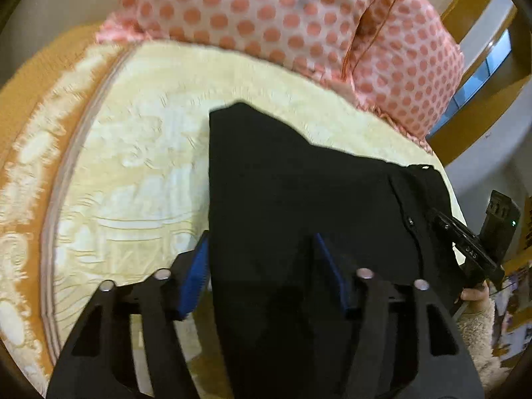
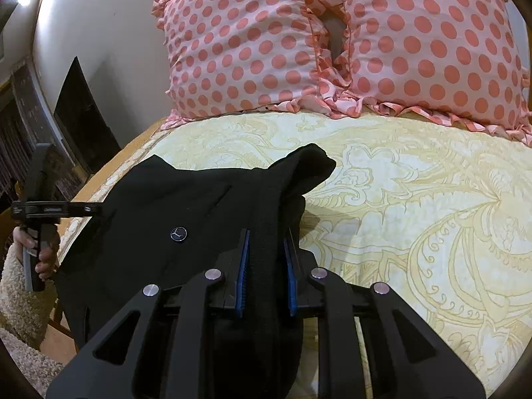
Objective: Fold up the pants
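Note:
Black pants (image 1: 282,179) lie on a cream patterned bedspread (image 1: 139,153). In the left wrist view my left gripper (image 1: 262,249) is open, its blue pads wide apart, with the pants' left edge lying between them. My right gripper (image 2: 266,249) has its blue pads closed on a bunched ridge of the pants (image 2: 186,199) near the waistband, right of a dark button (image 2: 178,233). The right gripper also shows at the right edge of the left wrist view (image 1: 465,249), and the left gripper shows at the left edge of the right wrist view (image 2: 43,209).
Two pink polka-dot pillows (image 2: 332,40) stand at the head of the bed, behind the pants. An orange border (image 1: 30,99) runs along the bed's left side. A white wall (image 2: 99,33) and a dark cabinet (image 2: 79,119) stand to the left.

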`<state>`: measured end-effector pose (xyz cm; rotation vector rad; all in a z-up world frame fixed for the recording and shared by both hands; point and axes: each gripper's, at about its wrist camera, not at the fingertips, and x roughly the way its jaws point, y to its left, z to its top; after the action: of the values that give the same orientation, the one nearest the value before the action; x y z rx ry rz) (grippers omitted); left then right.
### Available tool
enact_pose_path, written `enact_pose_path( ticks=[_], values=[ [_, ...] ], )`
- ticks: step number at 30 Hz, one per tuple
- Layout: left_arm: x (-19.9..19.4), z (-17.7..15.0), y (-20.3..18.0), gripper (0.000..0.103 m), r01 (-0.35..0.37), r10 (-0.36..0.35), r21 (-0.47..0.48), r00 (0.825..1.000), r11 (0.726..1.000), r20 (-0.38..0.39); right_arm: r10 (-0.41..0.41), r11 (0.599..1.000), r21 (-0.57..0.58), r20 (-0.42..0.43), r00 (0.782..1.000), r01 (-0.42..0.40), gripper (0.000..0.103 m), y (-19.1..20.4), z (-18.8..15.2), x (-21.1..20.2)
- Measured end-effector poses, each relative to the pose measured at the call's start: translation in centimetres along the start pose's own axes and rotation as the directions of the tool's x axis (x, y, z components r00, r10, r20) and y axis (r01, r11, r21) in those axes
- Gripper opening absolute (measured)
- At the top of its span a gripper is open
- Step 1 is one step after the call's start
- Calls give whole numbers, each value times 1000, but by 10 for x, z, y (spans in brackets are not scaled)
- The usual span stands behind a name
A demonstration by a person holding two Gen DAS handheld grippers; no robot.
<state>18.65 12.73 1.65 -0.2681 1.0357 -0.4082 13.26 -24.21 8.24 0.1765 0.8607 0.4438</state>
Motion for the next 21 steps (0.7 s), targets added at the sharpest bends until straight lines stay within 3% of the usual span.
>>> enact_pose_path(
  ticks=[5,10,21],
  values=[
    [7,5,1,53,19,-19,-17,1000,1000,-14,12,1000,19,-5,1000,-12,19,-3,0,1],
    [2,10,-3,13,24,-24,-20,1000,1000,1,20,999,26,10,1000,-20,19,-3,1,-1],
    [-16,35,-43,11,-63,55,97,995,993,79,26,999,39,32,999,-27,18,-10,25,2]
  ],
)
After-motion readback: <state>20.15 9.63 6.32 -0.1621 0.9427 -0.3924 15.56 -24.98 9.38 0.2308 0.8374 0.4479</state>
